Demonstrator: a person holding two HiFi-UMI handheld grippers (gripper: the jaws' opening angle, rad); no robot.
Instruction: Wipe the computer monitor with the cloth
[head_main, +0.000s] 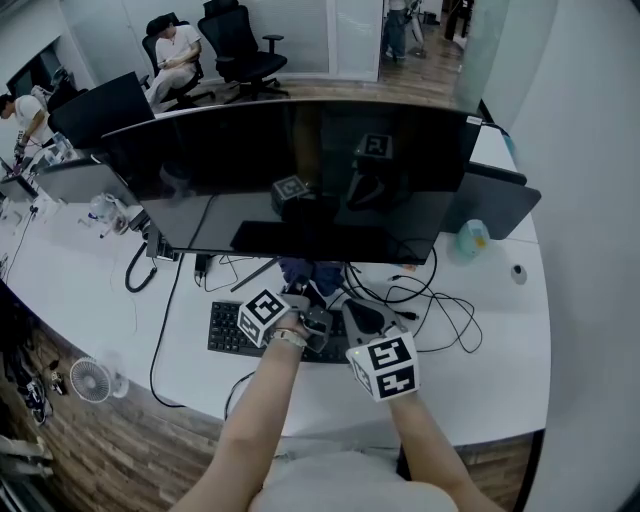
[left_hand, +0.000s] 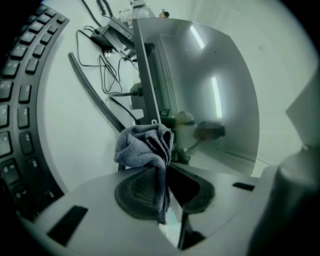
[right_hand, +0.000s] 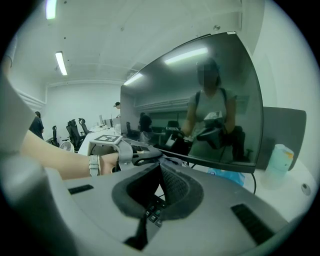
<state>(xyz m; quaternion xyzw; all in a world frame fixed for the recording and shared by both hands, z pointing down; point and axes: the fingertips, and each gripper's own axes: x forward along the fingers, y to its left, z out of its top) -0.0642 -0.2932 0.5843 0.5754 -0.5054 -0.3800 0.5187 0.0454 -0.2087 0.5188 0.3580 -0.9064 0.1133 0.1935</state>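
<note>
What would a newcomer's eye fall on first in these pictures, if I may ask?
The wide dark monitor dominates, spanning the white desk. Near its lower edge, the left gripper pinches a crumpled grey cloth between its fingers. The right gripper sits close beside it, open and empty, over the black keyboard.

The left hand-held gripper (left_hand: 167, 186) pinches a crumpled grey cloth (left_hand: 142, 147) just below the dark monitor (left_hand: 210, 95), above a white tabletop (left_hand: 75, 135) with keyboard (left_hand: 20, 110) and cables (left_hand: 102, 65).
</note>
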